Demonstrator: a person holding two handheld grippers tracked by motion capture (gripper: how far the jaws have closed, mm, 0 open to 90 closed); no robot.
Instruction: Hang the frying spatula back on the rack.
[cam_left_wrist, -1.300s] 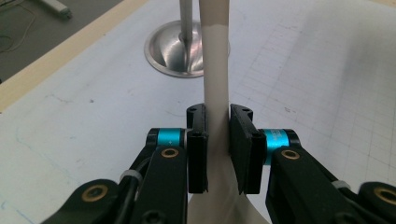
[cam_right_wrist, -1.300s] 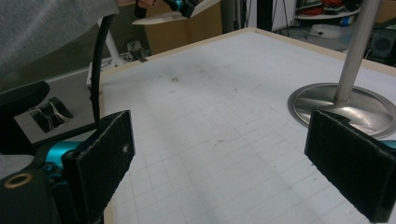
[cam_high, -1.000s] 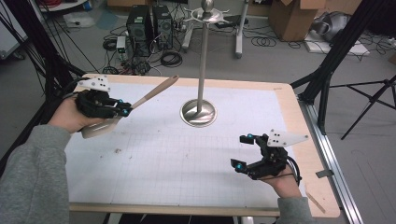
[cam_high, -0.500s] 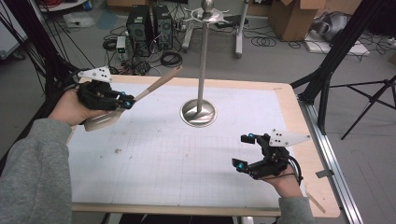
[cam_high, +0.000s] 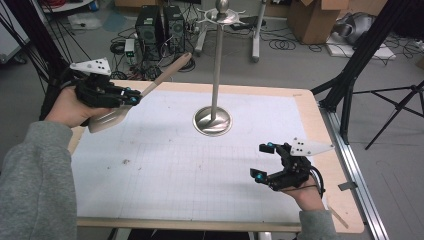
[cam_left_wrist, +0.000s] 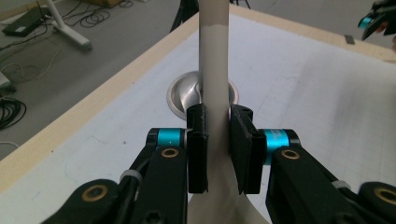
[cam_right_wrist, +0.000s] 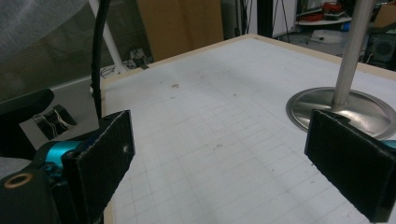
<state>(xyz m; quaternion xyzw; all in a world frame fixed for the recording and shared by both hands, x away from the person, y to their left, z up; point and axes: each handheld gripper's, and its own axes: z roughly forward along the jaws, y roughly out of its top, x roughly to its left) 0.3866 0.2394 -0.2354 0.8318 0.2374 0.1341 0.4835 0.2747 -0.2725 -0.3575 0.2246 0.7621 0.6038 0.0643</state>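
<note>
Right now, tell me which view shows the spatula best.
The high view: the whole spatula shows, blade near the hand, handle angled up past the left gripper, lifted over the table. The left gripper view gives its handle close up, clamped between the fingers. The right gripper view looks toward the stand.

Spatula (cam_left_wrist: 214, 70) handle top, blade cut off.

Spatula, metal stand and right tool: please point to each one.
spatula (cam_high: 167, 75), high view, on its wooden handle
metal stand (cam_high: 212, 121), high view, on its round base
right tool (cam_high: 264, 161), high view, midway between its open fingertips
</note>
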